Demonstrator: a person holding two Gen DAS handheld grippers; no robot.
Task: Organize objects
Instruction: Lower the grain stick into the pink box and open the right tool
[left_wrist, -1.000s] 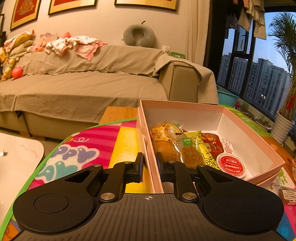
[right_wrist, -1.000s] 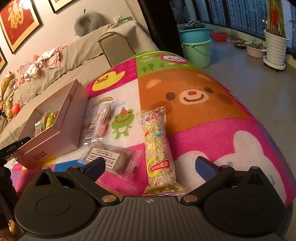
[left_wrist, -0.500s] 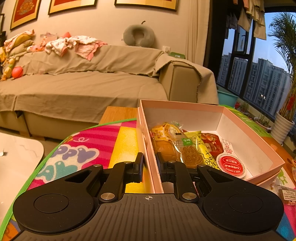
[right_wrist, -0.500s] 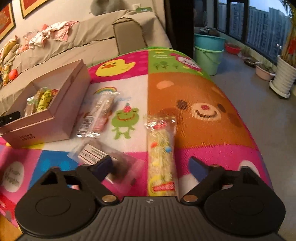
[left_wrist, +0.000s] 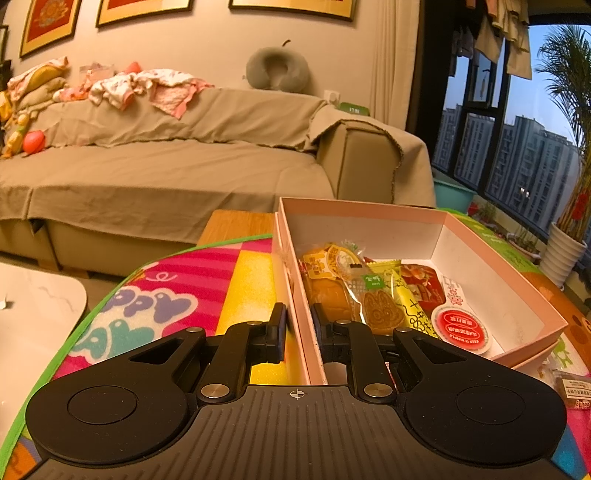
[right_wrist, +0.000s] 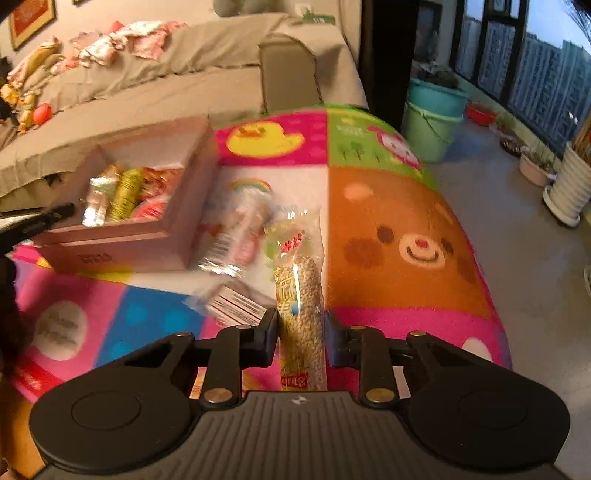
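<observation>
Lifted off the cartoon-printed play mat (right_wrist: 399, 236) since a second ago, the long clear-wrapped puffed-grain bar (right_wrist: 300, 295) now stands lengthwise between the black fingers of the right gripper (right_wrist: 300, 334), whose jaws have just been closing and now pinch its crinkly wrapper. Left of it, the left gripper (left_wrist: 298, 328) clamps the near wall of the pink cardboard box (left_wrist: 476, 258) of glossy snack packets (left_wrist: 384, 295).

"happy" in part on the play mat (left_wrist: 155, 306); other packet labels too small to read
</observation>
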